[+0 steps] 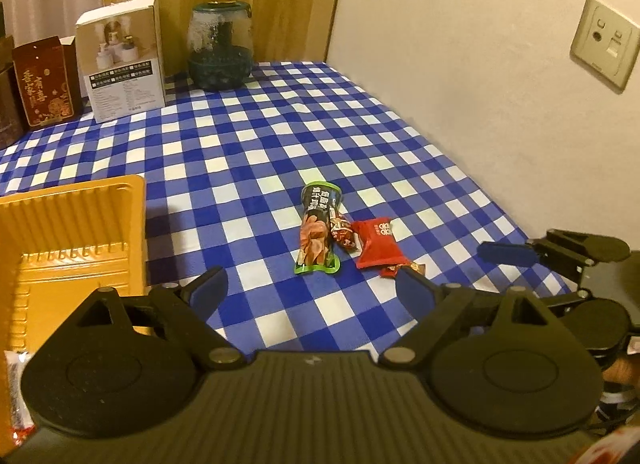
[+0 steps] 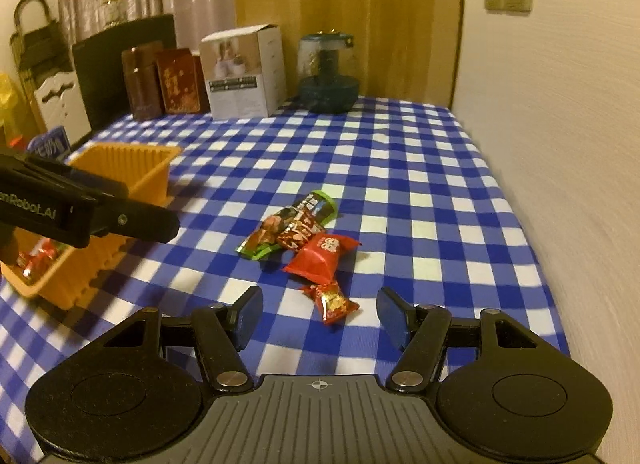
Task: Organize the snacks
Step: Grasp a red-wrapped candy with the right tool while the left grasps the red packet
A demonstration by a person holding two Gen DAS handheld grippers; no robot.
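Both the left gripper [image 1: 312, 296] and right gripper [image 2: 320, 316] gape empty. The small red candy [image 2: 331, 300] touches the red packet [image 2: 320, 258]; a careless pinch could drag both.

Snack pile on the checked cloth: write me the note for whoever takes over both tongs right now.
Left tongs: open, empty, beside the orange tray.
Right tongs: open, empty, the small red candy lying just ahead between the jaws, not gripped.
Still on the tablecloth, in one cluster: green-edged long packet, dark red wrapper lying on it, red pillow packet, small red candy.
Done: some red-wrapped snacks already lie in the tray.
Left: move the four loose snacks into the tray; the small candy looks the nearest pick for the right tongs.
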